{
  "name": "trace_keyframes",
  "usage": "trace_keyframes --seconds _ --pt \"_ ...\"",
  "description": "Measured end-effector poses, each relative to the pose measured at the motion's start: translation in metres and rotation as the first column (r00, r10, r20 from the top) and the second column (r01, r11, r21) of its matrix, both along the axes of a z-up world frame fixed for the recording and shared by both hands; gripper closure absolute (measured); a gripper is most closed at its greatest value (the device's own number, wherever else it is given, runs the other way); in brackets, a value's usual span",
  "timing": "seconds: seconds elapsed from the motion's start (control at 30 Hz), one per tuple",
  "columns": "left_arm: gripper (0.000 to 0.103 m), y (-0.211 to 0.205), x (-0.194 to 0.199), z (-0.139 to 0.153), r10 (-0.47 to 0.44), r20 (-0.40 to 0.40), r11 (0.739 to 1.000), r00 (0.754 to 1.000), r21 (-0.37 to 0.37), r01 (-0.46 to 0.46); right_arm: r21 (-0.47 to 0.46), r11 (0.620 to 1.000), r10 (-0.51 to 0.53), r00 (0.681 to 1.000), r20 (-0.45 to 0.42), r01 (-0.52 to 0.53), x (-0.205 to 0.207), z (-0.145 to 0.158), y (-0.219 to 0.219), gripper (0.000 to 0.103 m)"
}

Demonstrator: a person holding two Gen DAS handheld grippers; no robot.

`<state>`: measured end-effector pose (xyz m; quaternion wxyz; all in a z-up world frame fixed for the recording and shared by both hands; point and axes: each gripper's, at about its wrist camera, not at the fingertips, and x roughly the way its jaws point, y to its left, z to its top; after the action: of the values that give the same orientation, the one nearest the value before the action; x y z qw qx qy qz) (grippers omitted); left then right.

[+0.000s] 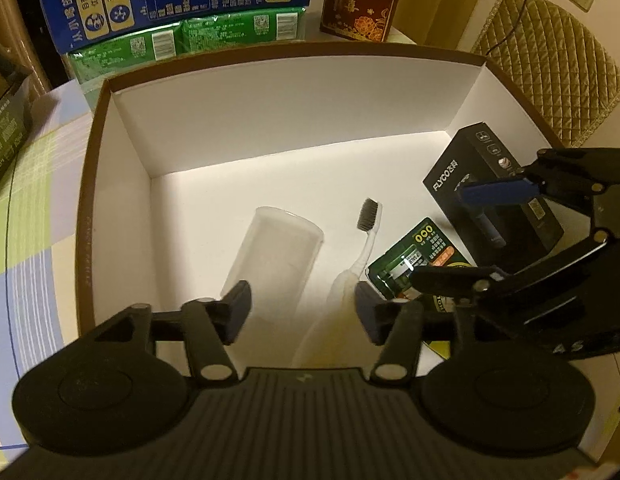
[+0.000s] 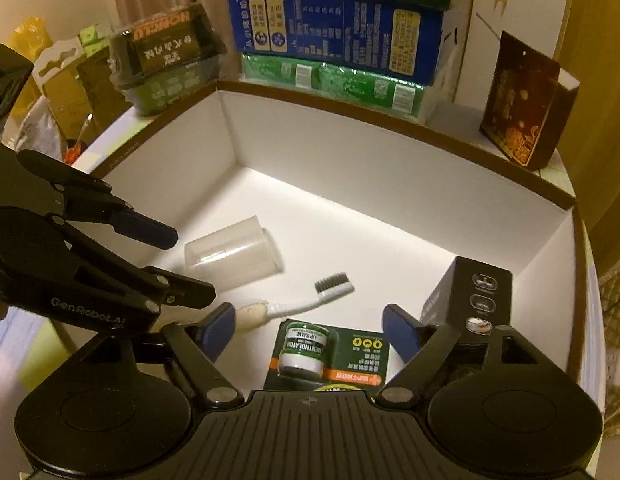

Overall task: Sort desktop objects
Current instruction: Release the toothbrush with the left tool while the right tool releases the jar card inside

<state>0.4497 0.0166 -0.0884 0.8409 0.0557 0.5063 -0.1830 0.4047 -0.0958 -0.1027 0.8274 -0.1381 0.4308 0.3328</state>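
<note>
Your left gripper and right gripper both hover with jaws apart, holding nothing, above a white cardboard box with a brown rim. On its floor lie a clear plastic cup on its side, a toothbrush, a lip salve card and, by the right wall, a black shaver box. The far half of the floor is bare. Stacked cartons stand behind the box on the desk.

Left wrist: close above, angled down into the white brown-rimmed cardboard box.
Right wrist: same, from the right.
Shared: box floor, translucent plastic cup, white toothbrush.
</note>
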Motion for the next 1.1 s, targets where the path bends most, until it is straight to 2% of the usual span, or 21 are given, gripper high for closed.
trace_keyframes --seconds 0.1,0.43,0.77,1.1 --pt "0.039 0.0 -0.005 0.006 0.002 0.009 1.0 1.0 -0.003 -0.002 0.005 1.0 -0.007 1.0 0.012 0.007 -0.007 0.008 -0.008 0.016" --pt "0.028 0.011 -0.037 0.04 0.041 0.077 0.998 0.996 -0.04 -0.038 0.08 0.994 -0.08 0.996 0.036 0.077 -0.032 0.037 -0.035 0.009" --pt "0.023 0.029 -0.09 0.077 0.086 0.151 0.995 0.985 -0.056 -0.079 0.151 0.984 -0.107 0.991 0.074 0.095 -0.076 0.067 -0.056 0.007" --pt "0.019 0.041 -0.155 0.101 0.126 0.203 0.991 0.971 -0.065 -0.116 0.191 0.977 -0.115 0.988 0.104 0.094 -0.132 0.086 -0.084 0.006"
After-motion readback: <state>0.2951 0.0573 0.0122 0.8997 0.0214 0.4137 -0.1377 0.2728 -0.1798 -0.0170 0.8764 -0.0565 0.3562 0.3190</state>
